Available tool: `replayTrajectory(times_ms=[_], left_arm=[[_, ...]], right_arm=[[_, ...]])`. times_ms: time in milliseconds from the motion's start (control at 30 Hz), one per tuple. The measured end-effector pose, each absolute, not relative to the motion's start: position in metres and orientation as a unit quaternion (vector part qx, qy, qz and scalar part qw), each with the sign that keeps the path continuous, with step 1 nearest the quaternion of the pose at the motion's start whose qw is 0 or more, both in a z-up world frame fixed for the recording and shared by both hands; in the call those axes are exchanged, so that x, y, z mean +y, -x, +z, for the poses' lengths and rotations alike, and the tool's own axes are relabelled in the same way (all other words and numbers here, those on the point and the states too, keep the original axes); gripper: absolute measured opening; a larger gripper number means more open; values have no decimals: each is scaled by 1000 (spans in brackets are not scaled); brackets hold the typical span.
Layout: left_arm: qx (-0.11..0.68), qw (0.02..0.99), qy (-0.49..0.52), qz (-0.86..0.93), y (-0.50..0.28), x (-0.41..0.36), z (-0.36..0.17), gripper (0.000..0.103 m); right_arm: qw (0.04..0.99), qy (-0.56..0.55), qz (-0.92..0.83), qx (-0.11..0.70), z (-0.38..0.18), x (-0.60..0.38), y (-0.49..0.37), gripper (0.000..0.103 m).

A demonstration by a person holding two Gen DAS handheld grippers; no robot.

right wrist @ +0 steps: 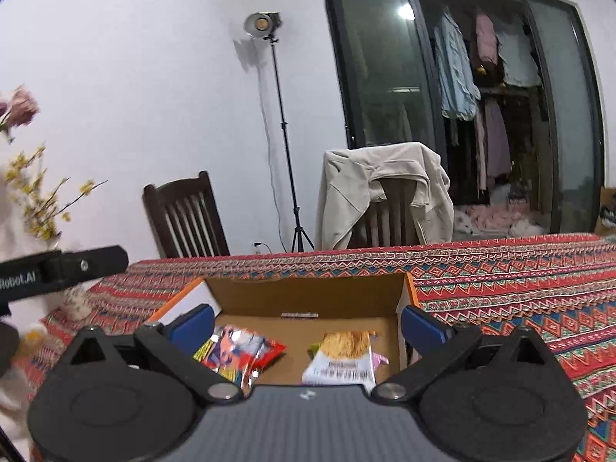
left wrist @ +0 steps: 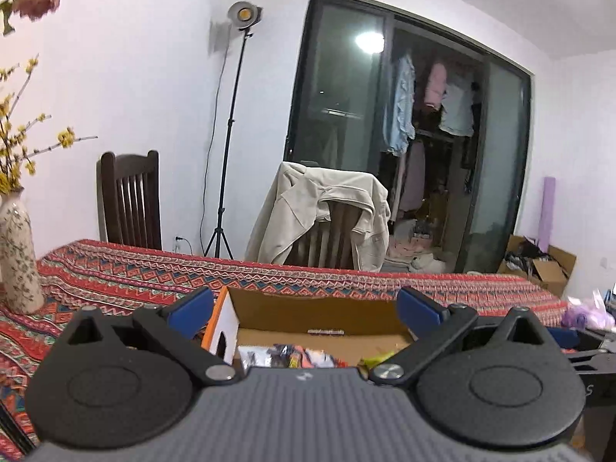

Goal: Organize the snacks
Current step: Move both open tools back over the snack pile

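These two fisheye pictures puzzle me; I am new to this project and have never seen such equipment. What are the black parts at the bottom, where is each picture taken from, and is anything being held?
No robot here: a person holds a two-finger gripper in each hand, each with a camera looking along its fingers. The black discs and blue-tipped fingers at the bottom are the tool itself. One picture comes from the left gripper, the other from the right gripper. Both are open and hold nothing. Both face an open cardboard box on a patterned tablecloth. Inside lie snack packets, among them a red packet and a yellow-and-white packet. A flowered vase stands at the left.
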State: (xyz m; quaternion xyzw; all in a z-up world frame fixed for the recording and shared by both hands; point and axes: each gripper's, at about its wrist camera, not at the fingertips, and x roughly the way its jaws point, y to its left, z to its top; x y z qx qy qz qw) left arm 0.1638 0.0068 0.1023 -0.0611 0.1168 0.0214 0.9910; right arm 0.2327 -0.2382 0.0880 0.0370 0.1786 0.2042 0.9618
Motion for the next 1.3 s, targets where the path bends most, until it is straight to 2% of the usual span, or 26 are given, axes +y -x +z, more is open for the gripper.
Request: replayTrajectory(times_ms=[500,1000,1300], left_arm=[[221,972,65,45,-89,29,21,103],[231,969,82,39,-64,33,10,103],[240,966,87,37,-60,37,5,103]], right_arm=[[939,4,219,266,19,-259,-153,103],[937,14,213,275,10,-260,-118,103],[919,41,231,316,-6,-241,-116,103]])
